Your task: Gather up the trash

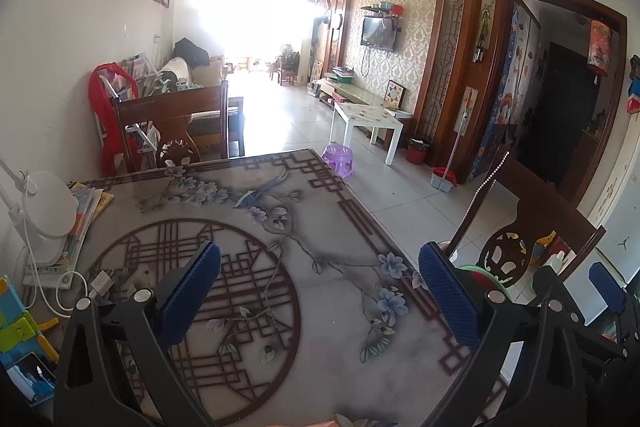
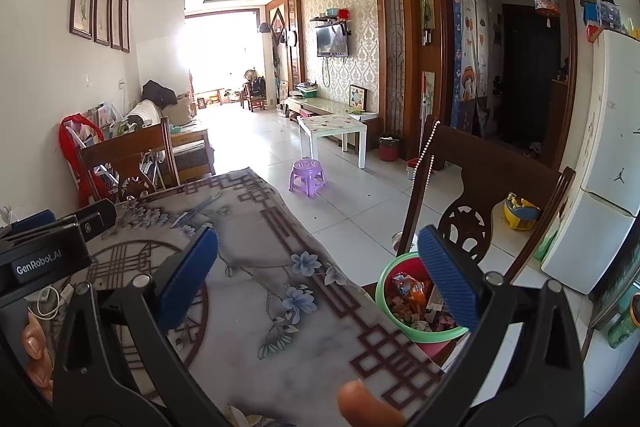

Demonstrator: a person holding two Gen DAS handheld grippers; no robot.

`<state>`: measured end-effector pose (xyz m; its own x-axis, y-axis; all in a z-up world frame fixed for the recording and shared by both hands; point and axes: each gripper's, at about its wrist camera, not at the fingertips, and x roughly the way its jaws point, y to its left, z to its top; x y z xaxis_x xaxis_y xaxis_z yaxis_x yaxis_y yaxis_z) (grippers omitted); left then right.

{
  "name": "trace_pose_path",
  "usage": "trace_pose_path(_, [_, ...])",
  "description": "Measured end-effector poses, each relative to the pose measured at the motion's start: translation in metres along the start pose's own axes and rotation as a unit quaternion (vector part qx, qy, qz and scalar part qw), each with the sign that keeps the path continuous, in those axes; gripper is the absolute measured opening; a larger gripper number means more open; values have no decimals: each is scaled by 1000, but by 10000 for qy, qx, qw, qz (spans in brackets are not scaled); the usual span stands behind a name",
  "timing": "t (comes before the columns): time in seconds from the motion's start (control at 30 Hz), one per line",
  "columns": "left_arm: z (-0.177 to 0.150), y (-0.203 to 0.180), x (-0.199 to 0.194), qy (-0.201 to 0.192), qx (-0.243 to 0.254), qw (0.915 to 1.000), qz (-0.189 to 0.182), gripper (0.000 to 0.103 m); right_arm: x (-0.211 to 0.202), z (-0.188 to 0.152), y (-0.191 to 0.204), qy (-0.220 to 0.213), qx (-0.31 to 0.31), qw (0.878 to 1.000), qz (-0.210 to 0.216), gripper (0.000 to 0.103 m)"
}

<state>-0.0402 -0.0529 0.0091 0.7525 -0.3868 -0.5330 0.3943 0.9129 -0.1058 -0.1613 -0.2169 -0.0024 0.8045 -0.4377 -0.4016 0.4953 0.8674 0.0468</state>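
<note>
Left gripper [image 1: 320, 291] and right gripper [image 2: 318, 277]: fingers spread, empty. Green-rimmed red plastic trash bin [image 2: 386, 273] of crumpled wrappers [image 2: 408, 297]: probably light, soft; pinch loosely.

two chairs [image 2: 480, 195], one bin [image 2: 400, 307], one stool [image 2: 306, 177]

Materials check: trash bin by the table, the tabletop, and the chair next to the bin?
Bin: looks like plastic, glossy green rim over a pink body, thin moulded wall. Tabletop: printed floral and lattice pattern, apparently under a glass or clear sheet; faint reflections suggest it, but a plain printed cover is possible. Chair: dark stained wood, semi-gloss, with a carved cutout in the back.
</note>
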Motion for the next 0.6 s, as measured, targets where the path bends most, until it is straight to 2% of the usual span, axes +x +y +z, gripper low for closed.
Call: trace_pose_path(0.6, [0,1,1,31,-9,10000,-14,95,0,0,0,3,5,10000,-13,98])
